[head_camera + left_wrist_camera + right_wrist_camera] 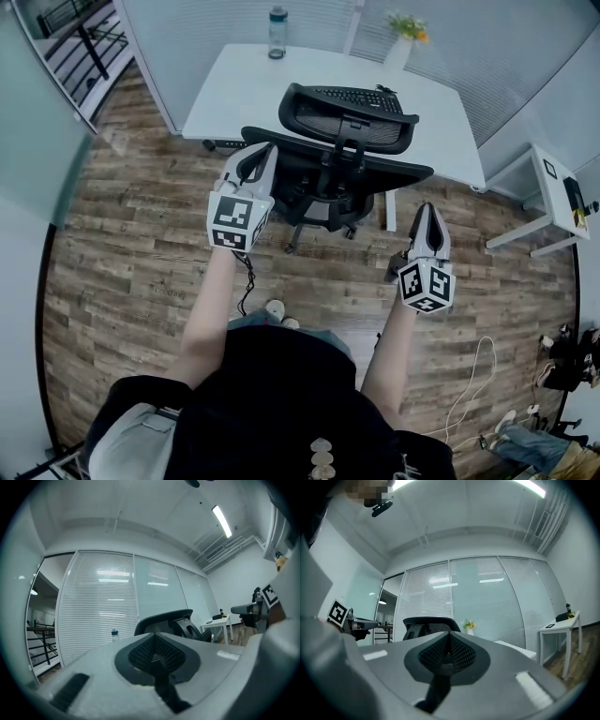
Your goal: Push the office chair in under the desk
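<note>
The left gripper (pixel 263 150) is showing its jaws fully closed in the left gripper view, the two black textured pads (pixel 140 653) meeting along a centre line with nothing gripped between them. In the head view its tip is lying at the left edge of the office chair's (pixel 328 159) backrest; whether it is actually touching cannot be told. The right gripper (pixel 428 210) is likewise holding nothing, its pads (pixel 436 656) pressing together. It is hanging over the wood floor (pixel 122 253), near and to the right of the chair and clear of it.

Each gripper is carrying a cube with black-and-white square markers. Pale strip labels are showing on the grey jaw bodies in both gripper views, their print too small to read.

The chair is black, with a dark mesh backrest and a curved mesh headrest on a centre post, and a star base on the floor. It is standing at the near edge of the white desk (pixel 234 103), facing it with its back to the person. How far the seat is reaching under the desktop cannot be made out.

On the desk, a black keyboard (pixel 356 96) is lying beyond the headrest, a water bottle (pixel 277 33) is standing at the far edge and a potted plant (pixel 408 28) at the far right. A small white side table (pixel 553 202) is standing further right.
</note>
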Demonstrator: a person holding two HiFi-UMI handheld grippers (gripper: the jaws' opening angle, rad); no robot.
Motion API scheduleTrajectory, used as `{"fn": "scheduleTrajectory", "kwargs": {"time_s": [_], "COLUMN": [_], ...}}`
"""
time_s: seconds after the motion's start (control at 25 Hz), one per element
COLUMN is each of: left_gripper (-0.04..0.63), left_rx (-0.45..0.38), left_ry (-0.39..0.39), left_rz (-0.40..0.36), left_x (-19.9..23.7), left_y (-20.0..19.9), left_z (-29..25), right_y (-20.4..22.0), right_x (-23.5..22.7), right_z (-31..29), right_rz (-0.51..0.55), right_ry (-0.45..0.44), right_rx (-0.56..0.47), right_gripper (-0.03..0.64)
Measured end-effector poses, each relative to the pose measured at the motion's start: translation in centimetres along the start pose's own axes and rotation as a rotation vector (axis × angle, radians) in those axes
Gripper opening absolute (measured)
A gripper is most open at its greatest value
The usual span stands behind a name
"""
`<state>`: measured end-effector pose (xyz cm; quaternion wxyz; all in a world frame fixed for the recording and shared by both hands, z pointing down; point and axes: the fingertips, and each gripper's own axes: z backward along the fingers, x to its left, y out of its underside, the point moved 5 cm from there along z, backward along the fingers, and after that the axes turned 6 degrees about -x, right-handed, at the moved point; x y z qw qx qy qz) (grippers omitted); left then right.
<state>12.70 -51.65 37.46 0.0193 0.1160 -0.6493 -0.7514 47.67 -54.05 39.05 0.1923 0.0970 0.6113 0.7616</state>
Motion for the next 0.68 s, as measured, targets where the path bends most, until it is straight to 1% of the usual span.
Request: {"fn": "scheduleTrajectory", "kwargs": {"time_s": [0.68], "left_gripper": [0.008], "left_rx": [0.027], "left_ry": [0.016], "left_rz": [0.001], "left_x": [-0.24], "left_y": [0.57], "left_z": [0.02], "right_y": [0.07], "right_x": [0.78], "right_z": [-0.57], "right_rz": [0.014], "right_ry": [-0.040], "right_rx": [0.017], "right_gripper": [0.006]}}
